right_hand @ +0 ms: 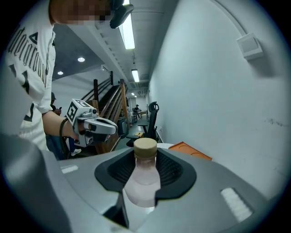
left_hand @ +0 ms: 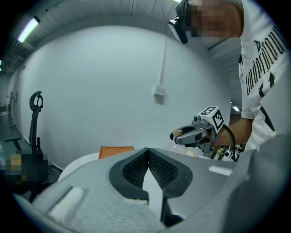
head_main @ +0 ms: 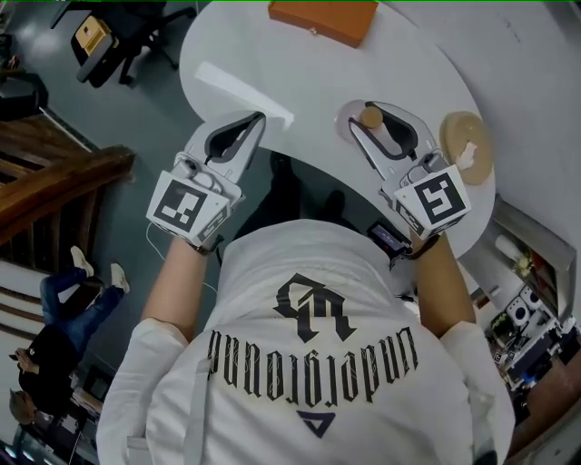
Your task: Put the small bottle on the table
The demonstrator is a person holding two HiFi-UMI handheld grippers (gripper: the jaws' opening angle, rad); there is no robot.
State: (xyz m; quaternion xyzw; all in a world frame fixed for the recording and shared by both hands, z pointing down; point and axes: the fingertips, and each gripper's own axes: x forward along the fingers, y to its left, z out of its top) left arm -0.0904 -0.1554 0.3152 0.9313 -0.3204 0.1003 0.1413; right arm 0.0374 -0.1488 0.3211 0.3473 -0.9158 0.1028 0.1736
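The small bottle (right_hand: 144, 178) is clear with a tan cap and stands upright between the pads of my right gripper (right_hand: 145, 152), which is shut on its neck. In the head view the bottle (head_main: 369, 116) and the right gripper (head_main: 356, 123) hang over the near edge of the round white table (head_main: 309, 77). My left gripper (head_main: 258, 117) hovers over the table's near left edge. Its jaws meet at the tips with nothing between them, as the left gripper view (left_hand: 148, 151) also shows. The right gripper (left_hand: 183, 135) appears there to the right, bottle cap showing.
An orange tray (head_main: 322, 20) lies at the table's far side. A round wooden disc (head_main: 465, 145) with a small white piece sits at the right rim. A wooden railing (head_main: 54, 186) and a chair (head_main: 100, 41) are on the left, with equipment (head_main: 526, 318) on the right.
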